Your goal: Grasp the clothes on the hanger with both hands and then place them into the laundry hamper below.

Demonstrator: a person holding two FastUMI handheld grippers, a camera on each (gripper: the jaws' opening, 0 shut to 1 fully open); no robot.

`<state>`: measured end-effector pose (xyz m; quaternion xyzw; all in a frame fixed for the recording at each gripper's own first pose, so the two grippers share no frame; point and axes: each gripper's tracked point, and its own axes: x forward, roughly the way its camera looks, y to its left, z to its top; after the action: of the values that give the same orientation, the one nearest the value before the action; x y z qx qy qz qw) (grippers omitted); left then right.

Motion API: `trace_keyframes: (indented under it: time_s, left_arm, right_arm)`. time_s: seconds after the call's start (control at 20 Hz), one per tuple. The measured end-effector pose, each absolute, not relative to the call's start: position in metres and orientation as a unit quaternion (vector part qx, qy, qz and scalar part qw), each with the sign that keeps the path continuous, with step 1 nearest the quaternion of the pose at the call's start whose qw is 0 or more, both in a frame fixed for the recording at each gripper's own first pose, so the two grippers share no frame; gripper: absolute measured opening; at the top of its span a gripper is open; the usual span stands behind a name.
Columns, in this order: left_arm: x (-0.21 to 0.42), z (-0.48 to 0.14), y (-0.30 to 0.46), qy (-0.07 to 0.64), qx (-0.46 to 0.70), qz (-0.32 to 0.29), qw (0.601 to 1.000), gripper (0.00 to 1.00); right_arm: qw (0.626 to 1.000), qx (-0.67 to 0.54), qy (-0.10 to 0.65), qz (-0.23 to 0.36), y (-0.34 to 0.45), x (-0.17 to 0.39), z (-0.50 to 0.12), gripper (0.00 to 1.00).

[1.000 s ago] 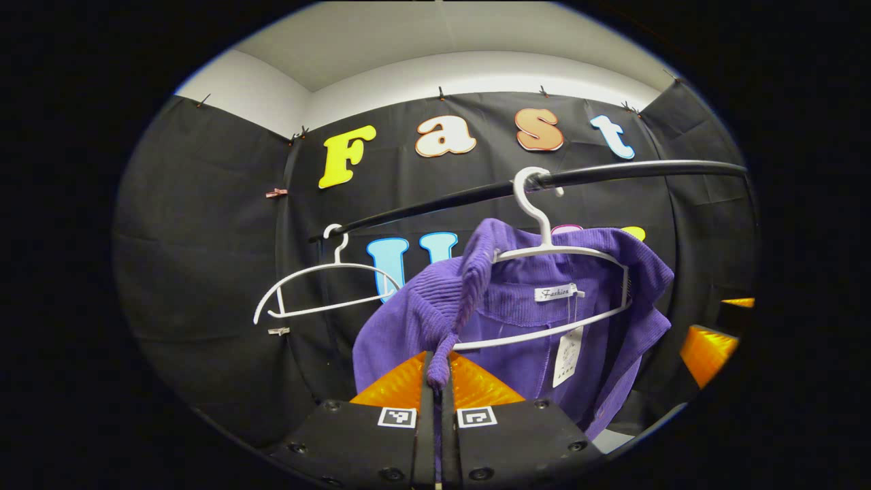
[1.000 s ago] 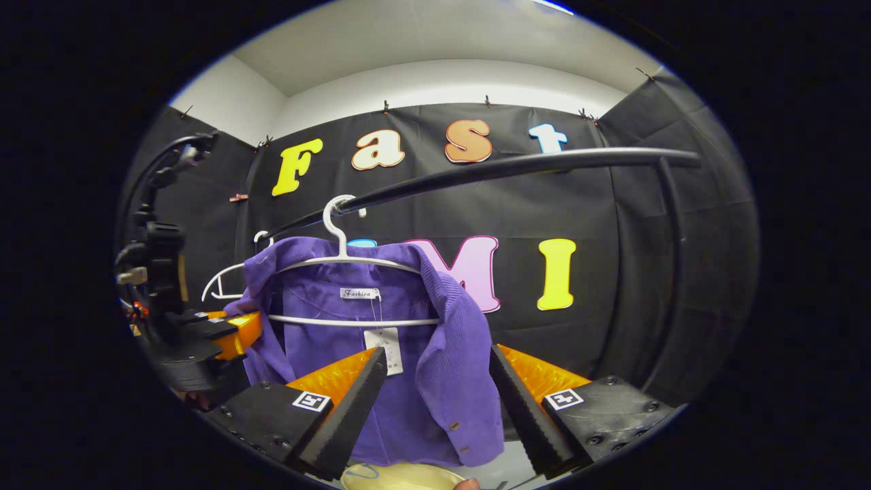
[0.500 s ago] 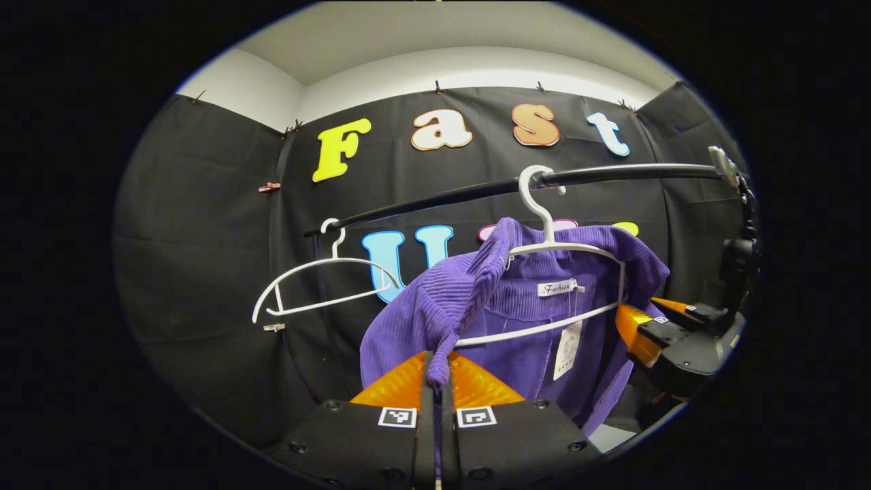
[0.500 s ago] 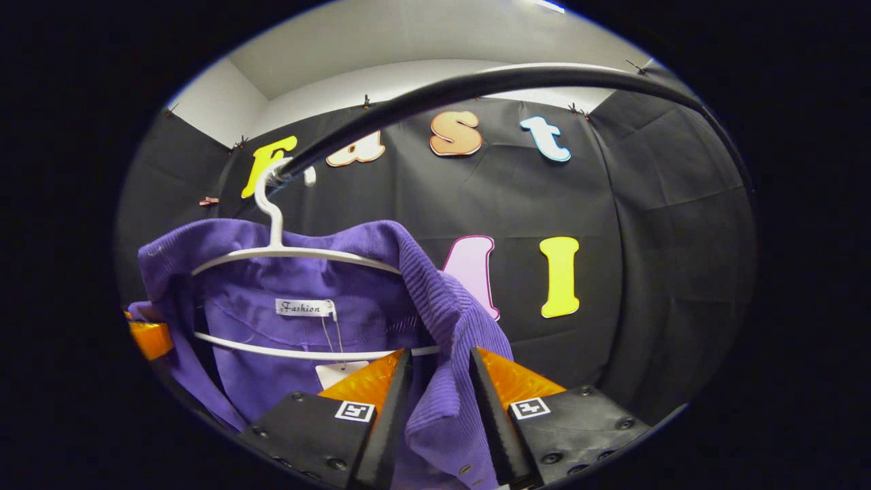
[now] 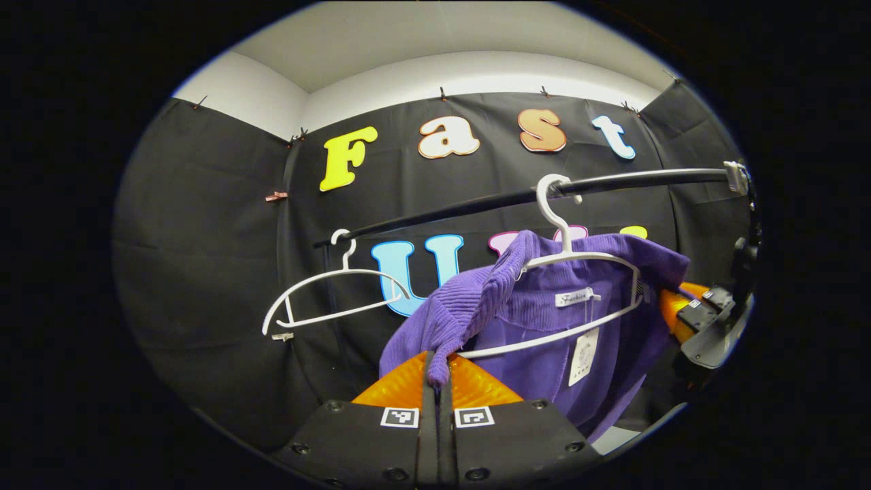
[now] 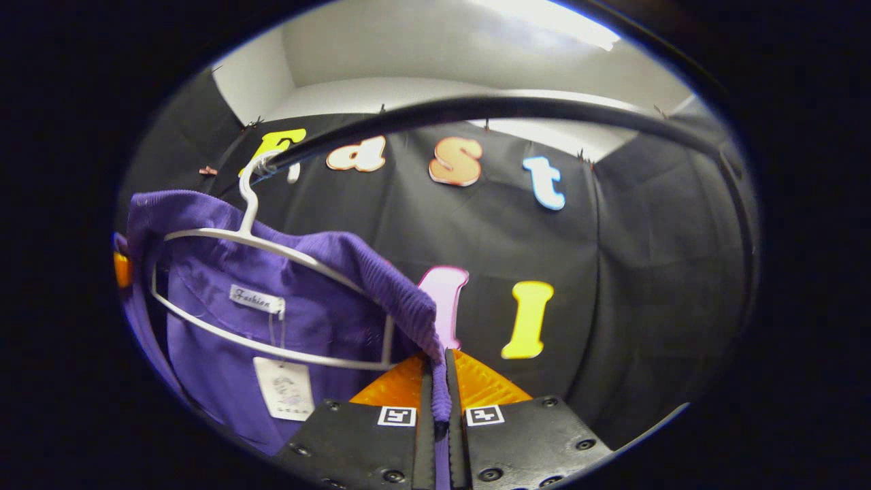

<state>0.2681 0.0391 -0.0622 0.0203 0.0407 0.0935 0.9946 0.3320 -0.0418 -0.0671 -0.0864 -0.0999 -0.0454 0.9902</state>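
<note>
Purple ribbed corduroy shirt (image 5: 544, 320) is hanging on a white plastic hanger (image 5: 578, 272) from a black tubular rail (image 5: 517, 197). Left gripper (image 5: 437, 371) and right gripper (image 6: 439, 381) are each pinching a shoulder fold, fingers closed.

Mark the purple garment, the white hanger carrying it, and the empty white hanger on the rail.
purple garment (image 5: 531, 354), left gripper view, front panel below the hanger bar.
white hanger carrying it (image 6: 272, 352), right gripper view, lower bar.
empty white hanger (image 5: 326, 275), left gripper view, upper arm.
</note>
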Motion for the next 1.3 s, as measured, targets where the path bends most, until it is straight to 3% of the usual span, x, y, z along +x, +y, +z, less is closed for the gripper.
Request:
trace_keyframes:
  time_s: [0.25, 0.65, 1.0, 1.2, 1.3]
  left_arm:
    - [0.281, -0.027, 0.087, 0.0, 0.043, 0.134, 0.99, 0.05]
    - [0.307, 0.001, 0.114, -0.027, 0.032, 0.142, 0.989, 0.06]
    - [0.352, -0.046, 0.119, 0.024, 0.025, 0.088, 0.995, 0.07]
    - [0.352, -0.079, 0.11, 0.036, 0.057, 0.082, 0.994, 0.05]
    - [0.342, -0.07, 0.113, 0.012, 0.053, 0.094, 0.994, 0.05]
  right_arm:
    - [0.974, -0.149, -0.153, -0.073, -0.053, 0.341, -0.025, 0.12]
    - [0.937, -0.226, -0.245, -0.106, -0.067, 0.351, 0.024, 0.12]
    - [0.959, -0.232, -0.157, -0.033, -0.063, 0.412, -0.071, 0.15]
    - [0.97, -0.222, -0.098, -0.015, -0.058, 0.409, -0.147, 0.12]
    - [0.972, -0.209, -0.102, -0.021, -0.058, 0.39, -0.151, 0.12]
